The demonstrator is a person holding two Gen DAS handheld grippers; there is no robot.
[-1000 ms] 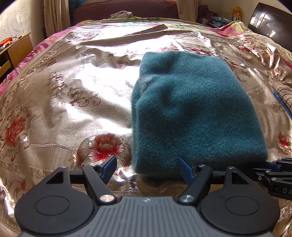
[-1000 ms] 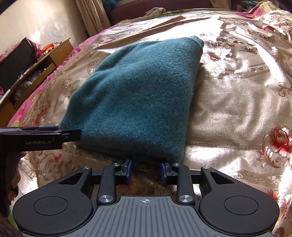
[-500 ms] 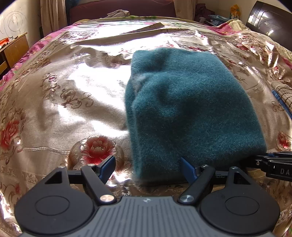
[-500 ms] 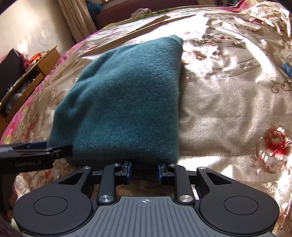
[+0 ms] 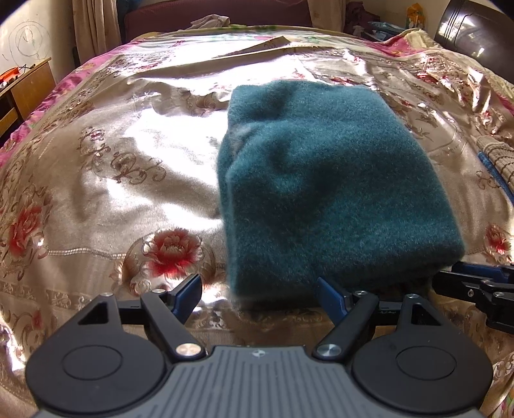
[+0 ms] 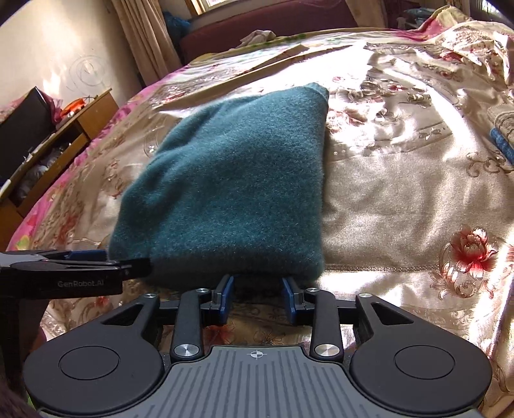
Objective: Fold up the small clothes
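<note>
A folded teal fleece garment (image 5: 324, 180) (image 6: 234, 186) lies flat on the gold floral bedspread (image 5: 128, 167) (image 6: 401, 193). My left gripper (image 5: 257, 284) stands wide open at the garment's near left corner; the right fingertip is at the near edge and the left one is over bare bedspread. It also shows from the side in the right wrist view (image 6: 80, 267). My right gripper (image 6: 257, 283) is at the near edge by the right corner. Its jaws are opening, with the edge just ahead of the pads and not pinched. Its fingers (image 5: 475, 289) reach in from the right.
A wooden desk (image 5: 29, 86) (image 6: 64, 135) stands left of the bed. A woven mat with a blue edge (image 5: 496, 157) lies at the bed's right side. Beyond the far end are a dark red sofa (image 6: 273, 25) and a loose cloth (image 5: 210, 22).
The right gripper's jaws drew slightly together, then parted again at the garment's near edge. The left gripper has stayed wide open, and the garment lies as before.
</note>
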